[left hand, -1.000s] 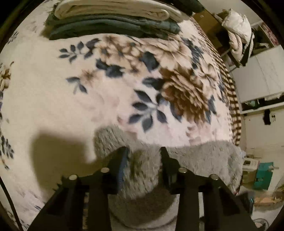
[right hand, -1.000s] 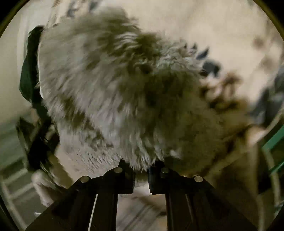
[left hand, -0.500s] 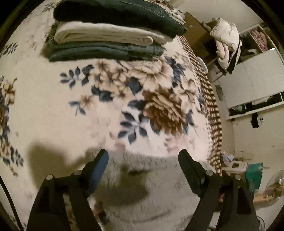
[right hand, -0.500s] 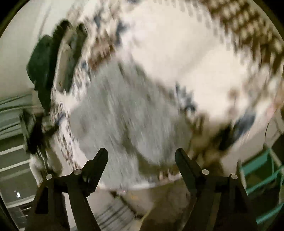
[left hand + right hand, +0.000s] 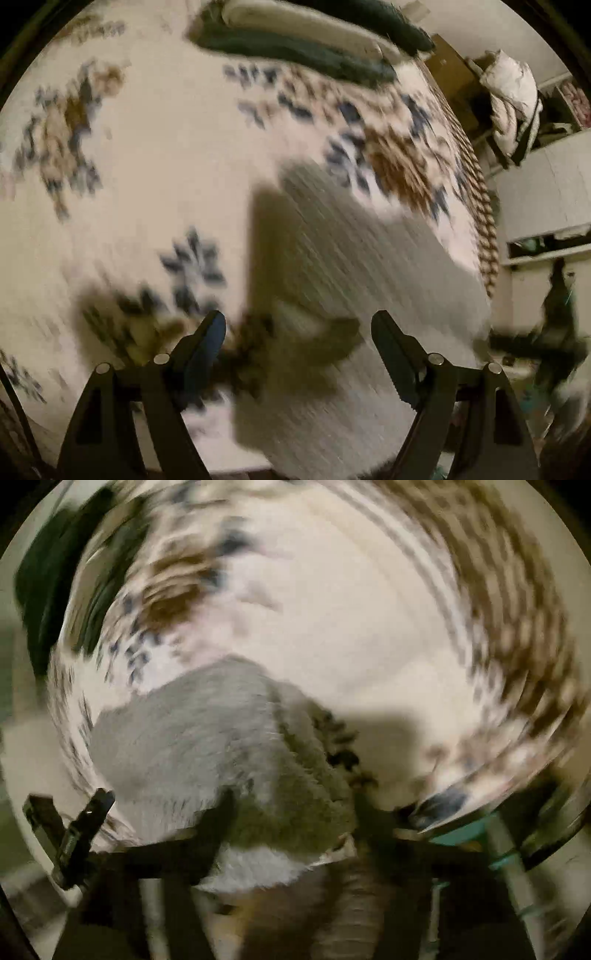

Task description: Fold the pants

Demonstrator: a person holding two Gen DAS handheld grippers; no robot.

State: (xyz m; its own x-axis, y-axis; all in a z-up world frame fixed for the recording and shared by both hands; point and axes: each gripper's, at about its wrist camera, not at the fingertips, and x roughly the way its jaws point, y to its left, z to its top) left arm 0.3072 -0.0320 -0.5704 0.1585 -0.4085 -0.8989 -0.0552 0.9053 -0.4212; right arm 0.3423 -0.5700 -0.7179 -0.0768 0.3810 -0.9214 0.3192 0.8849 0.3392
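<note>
We see the left gripper [image 5: 297,334] with its jaws spread wide and nothing between them, hanging over the grey fleecy pants [image 5: 354,302], which lie on the flowered blanket [image 5: 155,155] of the bed. The pants spread from just ahead of the jaws off to their right side, reaching the bed's near edge; the picture is smeared by motion, so we cannot make out folds. Far ahead of the jaws, at the blanket's far end, sits a stack of folded clothes [image 5: 306,40] in dark green and cream.

In the right wrist view the right gripper [image 5: 291,812] shows only as dark, blurred fingers; its jaws appear released, standing apart on either side of the pants [image 5: 207,746], which lie directly ahead of them on the blanket [image 5: 351,620]. Whether the fingers touch the fabric we cannot tell.
</note>
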